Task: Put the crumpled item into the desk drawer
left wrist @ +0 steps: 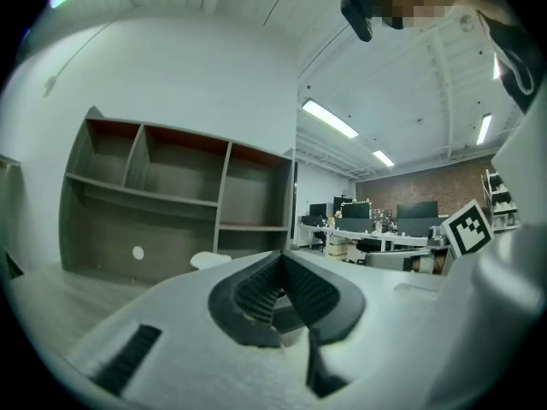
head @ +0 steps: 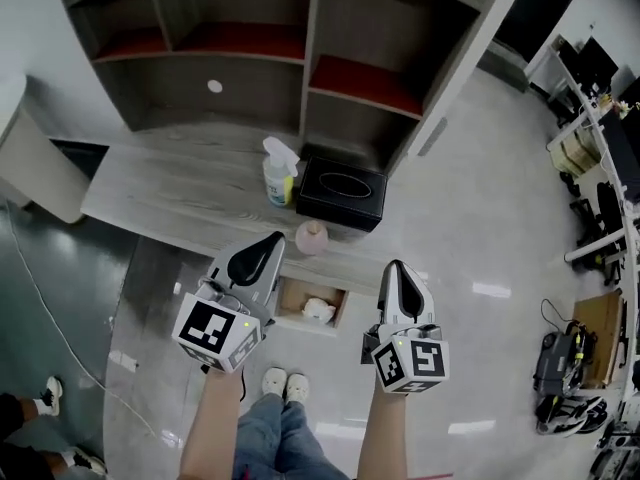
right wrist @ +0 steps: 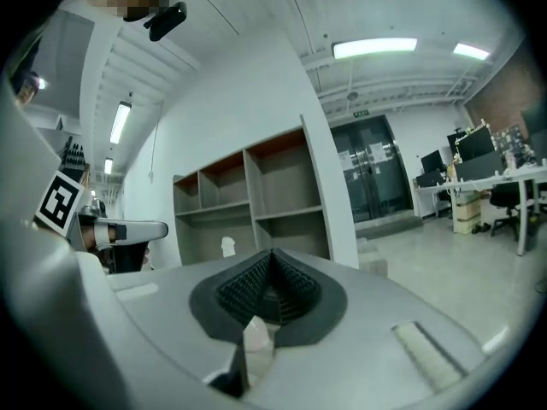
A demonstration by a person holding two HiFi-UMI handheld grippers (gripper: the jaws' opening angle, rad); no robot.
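The crumpled white item [head: 319,310] lies inside the open desk drawer [head: 343,306], which juts out from the desk's front edge. Both grippers are held in the air on my side of the desk, apart from the item. My left gripper [head: 272,239] is above the drawer's left side, my right gripper [head: 395,266] just right of it. Both are shut with nothing between the tips. The left gripper [left wrist: 280,255] and the right gripper [right wrist: 272,253] show closed jaws in their own views. A small whitish piece [right wrist: 256,340] sits low at the right jaws' base; I cannot tell what it is.
On the grey desk [head: 170,183] stand a spray bottle [head: 280,171], a black tissue box [head: 342,190] and a pink round object [head: 311,237]. A shelf unit [head: 300,48] rises behind. My shoes [head: 285,383] are under the drawer. Another person's feet [head: 45,400] are at the lower left.
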